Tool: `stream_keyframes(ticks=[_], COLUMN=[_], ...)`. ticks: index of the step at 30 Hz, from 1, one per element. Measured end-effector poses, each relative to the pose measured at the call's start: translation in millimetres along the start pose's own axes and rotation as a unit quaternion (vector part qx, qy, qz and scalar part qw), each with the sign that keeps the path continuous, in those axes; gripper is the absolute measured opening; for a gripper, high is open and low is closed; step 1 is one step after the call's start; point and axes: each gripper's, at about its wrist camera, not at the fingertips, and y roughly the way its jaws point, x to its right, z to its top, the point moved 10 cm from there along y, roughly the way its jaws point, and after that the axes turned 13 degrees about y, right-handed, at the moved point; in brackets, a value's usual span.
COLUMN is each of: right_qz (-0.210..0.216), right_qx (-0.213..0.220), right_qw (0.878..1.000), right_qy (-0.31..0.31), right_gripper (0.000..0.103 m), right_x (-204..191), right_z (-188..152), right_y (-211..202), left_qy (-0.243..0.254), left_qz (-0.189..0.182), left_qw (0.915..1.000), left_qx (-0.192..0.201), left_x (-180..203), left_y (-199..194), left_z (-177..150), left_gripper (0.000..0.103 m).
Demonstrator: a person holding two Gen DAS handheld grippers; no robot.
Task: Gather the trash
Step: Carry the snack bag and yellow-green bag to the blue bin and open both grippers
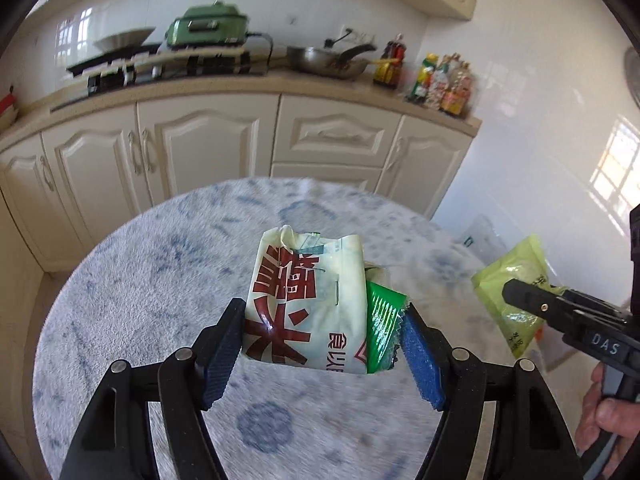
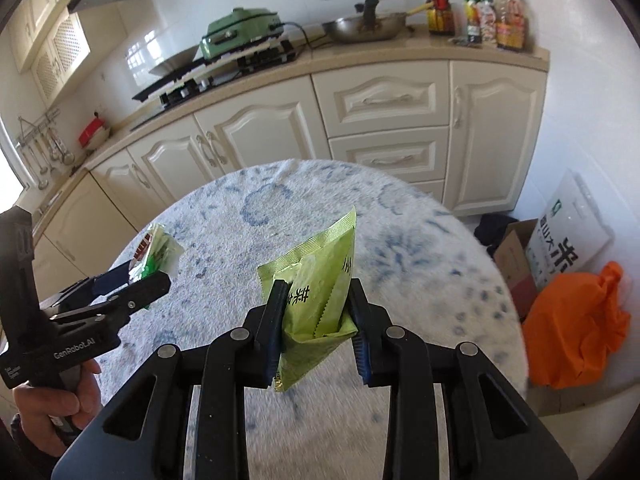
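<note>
Two wrappers pinched in my left tongs (image 1: 324,344): white packet (image 1: 304,300) with red print, plus a small green sachet (image 1: 382,328) pressed against the right pad. Both held up above the round bench (image 1: 140,300). Right tongs (image 2: 316,320) clamp a light-green pouch (image 2: 320,280), also above the bench. Orange bag (image 2: 576,328) on the floor, right side.

I see a green cooker (image 2: 240,32) on the stove (image 2: 216,74), wok (image 2: 366,28) beside it, bottles (image 2: 494,20) at counter end, orange bag (image 2: 576,324) on floor.
</note>
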Motion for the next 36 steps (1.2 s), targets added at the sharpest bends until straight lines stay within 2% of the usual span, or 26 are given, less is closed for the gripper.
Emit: stream_keyframes(ticks=[2, 7, 16, 23, 28, 36], right_qz=[-0.001, -0.006, -0.02, -0.048, -0.077, -0.14], right_qx=[0.016, 0.056, 0.125, 0.167, 0.188, 0.191], right_qw=[1.0, 0.998, 0.991, 0.982, 0.973, 0.954], right_qy=[0.005, 0.016, 0.039, 0.072, 0.108, 0.185], right_gripper=[0.029, 0.029, 0.029, 0.029, 0.029, 0.03], right_x=[6.5, 25.6, 67.1, 115.1, 165.1, 266.8], right_z=[0.3, -1.2, 0.8, -1.2, -9.2, -41.8], right_y=[-21.3, -75.5, -162.8, -213.7, -247.6, -275.8], left_qy=[0.015, 0.049, 0.1, 0.136, 0.163, 0.203], left_qz=[-0.005, -0.021, -0.06, -0.096, -0.133, -0.208], left_qw=[0.9997, 0.9971, 0.9887, 0.9796, 0.9705, 0.9547], left_qx=[0.018, 0.054, 0.094, 0.113, 0.117, 0.064], left_x=[20.0, 69.7, 152.8, 210.8, 258.5, 341.7], left_y=[-29.9, -76.0, -130.3, -142.3, -141.8, -107.7], left_z=[-3.5, 0.6, -1.9, 9.2, 8.3, -10.1], left_gripper=[0.07, 0.07, 0.07, 0.07, 0.07, 0.07])
